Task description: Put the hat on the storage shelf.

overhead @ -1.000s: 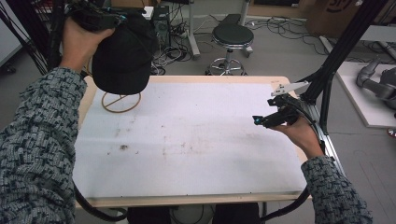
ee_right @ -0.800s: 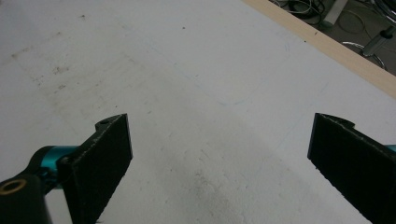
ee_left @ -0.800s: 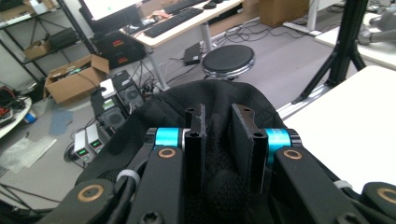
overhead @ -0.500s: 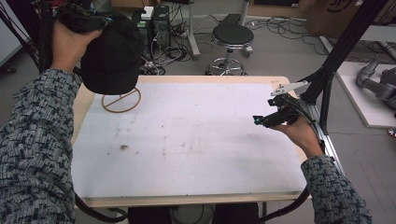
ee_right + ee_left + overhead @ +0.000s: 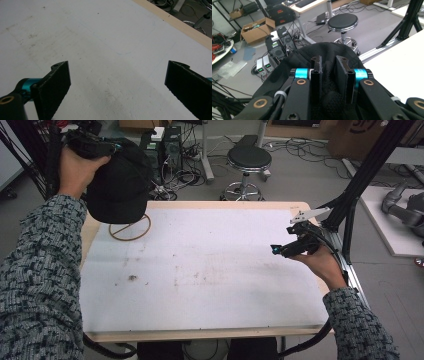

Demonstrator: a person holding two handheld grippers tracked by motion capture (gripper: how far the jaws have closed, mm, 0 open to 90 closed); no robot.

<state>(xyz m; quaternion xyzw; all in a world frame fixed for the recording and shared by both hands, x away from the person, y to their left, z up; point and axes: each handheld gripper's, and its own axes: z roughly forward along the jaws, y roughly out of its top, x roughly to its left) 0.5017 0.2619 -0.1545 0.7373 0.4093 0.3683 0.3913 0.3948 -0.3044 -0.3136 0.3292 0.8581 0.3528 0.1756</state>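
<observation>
A black cap [image 5: 120,185] hangs in the air over the table's far left corner, just above a thin wooden ring [image 5: 129,239] that lies on the white tabletop [image 5: 210,270]. My left gripper [image 5: 107,147] is shut on the cap's fabric. In the left gripper view the cap [image 5: 307,53] bunches between the two black jaws of that gripper [image 5: 329,61]. My right gripper [image 5: 276,250] is held low over the table's right side, pointing left. In its own view the right gripper [image 5: 117,67] stands wide open with bare tabletop between its pads.
Behind the table stand a black stool [image 5: 248,157] and computer towers [image 5: 165,145] among cables on the floor. A black frame post [image 5: 360,185] rises at the table's right edge. A cardboard box [image 5: 258,30] sits on the floor farther back.
My left hand has carried the cap a little to the left and down, closer over the ring. The right hand has stayed where it was.
</observation>
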